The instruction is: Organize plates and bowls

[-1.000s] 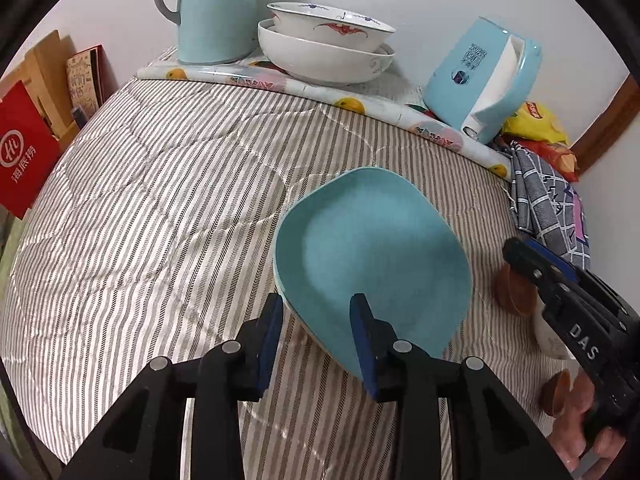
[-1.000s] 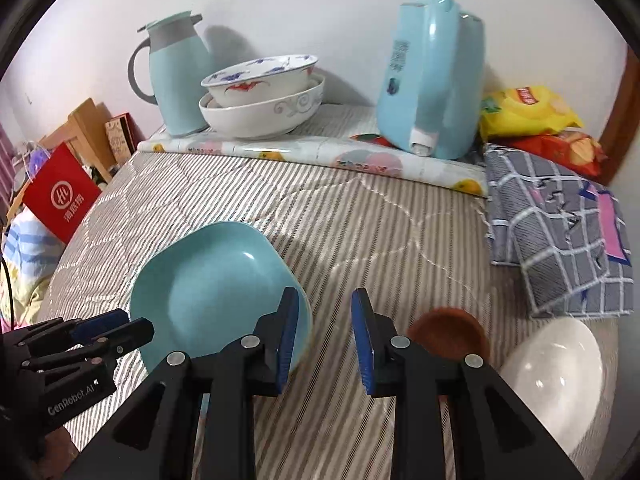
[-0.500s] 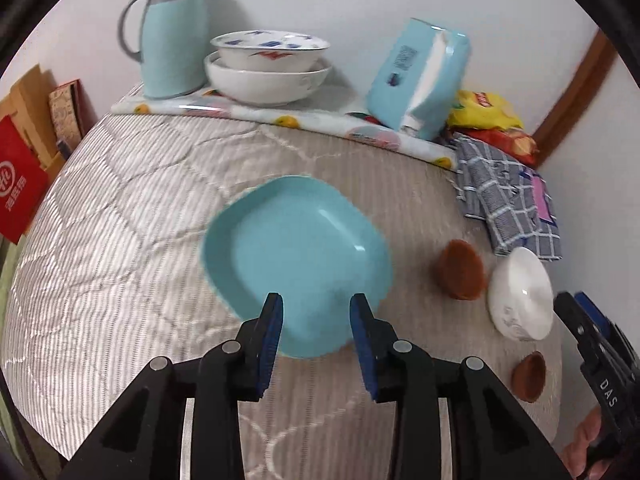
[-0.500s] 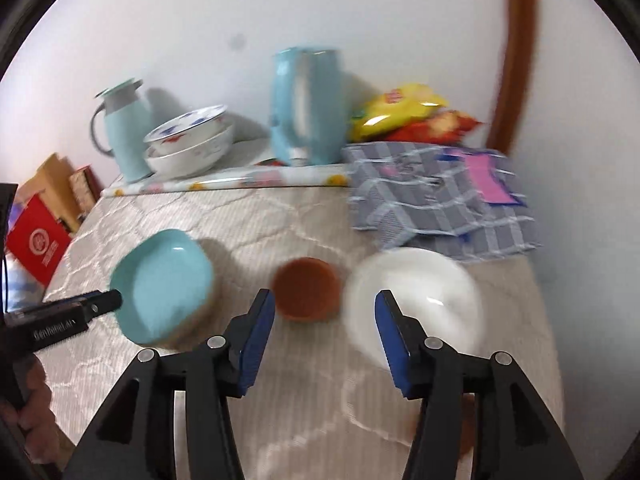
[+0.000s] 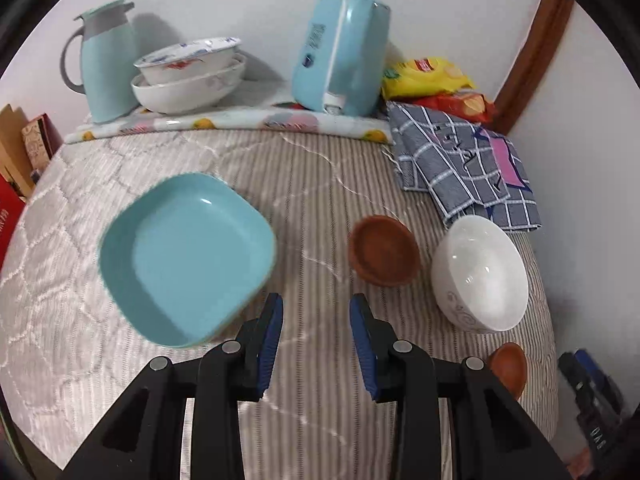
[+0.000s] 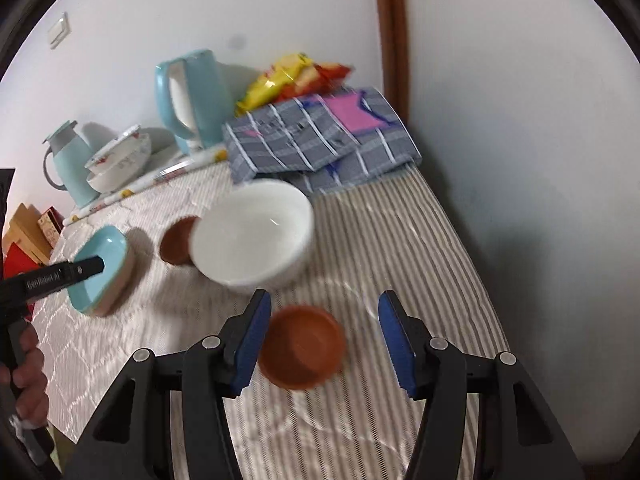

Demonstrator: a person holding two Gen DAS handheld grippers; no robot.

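Note:
A teal square plate lies on the striped bedspread, stacked on a paler dish whose edge shows under the teal plate in the right wrist view. My left gripper hovers just right of it, open and empty. Right of the gap sit a brown bowl, a white bowl and a smaller brown bowl. My right gripper is over that smaller brown bowl. Its jaws are opening, and the bowl lies between them near the left pad, unpressed. Behind it stands the white bowl.
Along the back wall stand a teal jug, two stacked patterned bowls and a blue kettle. A folded checked cloth and snack packets fill the back right corner. The bed's edge and a wall run close on the right.
My left gripper has drawn back and rightward off the teal plate. The right gripper swung right, from beside the plate to over the small brown bowl, and its jaws widened.

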